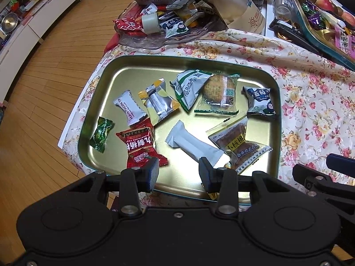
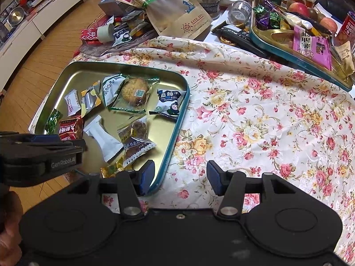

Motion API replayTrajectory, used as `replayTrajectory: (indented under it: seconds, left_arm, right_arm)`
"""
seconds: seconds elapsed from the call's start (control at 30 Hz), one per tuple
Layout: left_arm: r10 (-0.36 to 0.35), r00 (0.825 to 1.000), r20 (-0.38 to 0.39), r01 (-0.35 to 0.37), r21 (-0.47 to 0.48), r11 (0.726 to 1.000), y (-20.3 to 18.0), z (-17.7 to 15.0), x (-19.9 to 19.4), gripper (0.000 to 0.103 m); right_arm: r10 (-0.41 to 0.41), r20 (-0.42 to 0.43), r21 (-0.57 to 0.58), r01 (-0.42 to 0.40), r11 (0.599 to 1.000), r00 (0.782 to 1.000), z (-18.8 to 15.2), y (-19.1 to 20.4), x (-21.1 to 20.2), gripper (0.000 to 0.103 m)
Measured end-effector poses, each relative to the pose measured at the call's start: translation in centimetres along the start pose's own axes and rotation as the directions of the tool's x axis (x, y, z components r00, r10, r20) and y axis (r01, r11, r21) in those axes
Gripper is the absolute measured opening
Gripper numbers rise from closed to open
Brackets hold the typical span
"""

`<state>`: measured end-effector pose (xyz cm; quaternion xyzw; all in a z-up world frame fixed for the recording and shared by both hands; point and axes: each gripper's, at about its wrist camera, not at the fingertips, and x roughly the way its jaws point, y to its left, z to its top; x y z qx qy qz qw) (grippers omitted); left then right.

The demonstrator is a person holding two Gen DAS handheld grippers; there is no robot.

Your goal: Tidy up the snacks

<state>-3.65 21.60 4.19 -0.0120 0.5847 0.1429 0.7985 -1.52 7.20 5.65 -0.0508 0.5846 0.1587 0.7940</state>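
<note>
Gold tin under my claws: the tray [image 1: 115, 71] sits at the bench's left edge on the floral cloth [image 2: 255, 115], and both claws hang above its near side with nothing in them. My left claw [image 1: 178, 173] stands part open over the near rim; my right claw [image 2: 180, 176] stands wide, straddling the tray's near right corner, half over cloth.

I judge this a pause between placements: the tray is filling, and the next move calls for reaching to the far heap for another snack.

Counting inside the tray, near to far: one gold-wrapped sweet [image 2: 112, 169] by the near rim, one red hawthorn pack [image 1: 139, 146], one plain white bar [image 1: 195, 145], one walnut-cake pack [image 1: 238, 143], one green candy [image 1: 101, 134], one white hawthorn sweet [image 1: 129, 109], one silver-and-yellow pack [image 1: 158, 103], one green-and-white pack [image 1: 188, 86], one round biscuit [image 1: 218, 90], one blueberry pack [image 1: 260, 100]. Ten pieces.

Beyond, along the far edge, one loose heap [image 1: 168, 17] of packs and one second tray [image 2: 288, 42], also loaded.
</note>
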Motion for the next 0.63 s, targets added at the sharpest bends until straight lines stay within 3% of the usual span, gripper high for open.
replayTrajectory:
  seconds: [0.63]
  left_arm:
    - [-0.009,1.0,-0.006,0.009,0.001,1.0,-0.12,-0.08,0.01,0.05]
  right_arm:
    - [0.002,0.0,-0.006,-0.002,1.0,1.0,0.04,0.12,0.06,0.055]
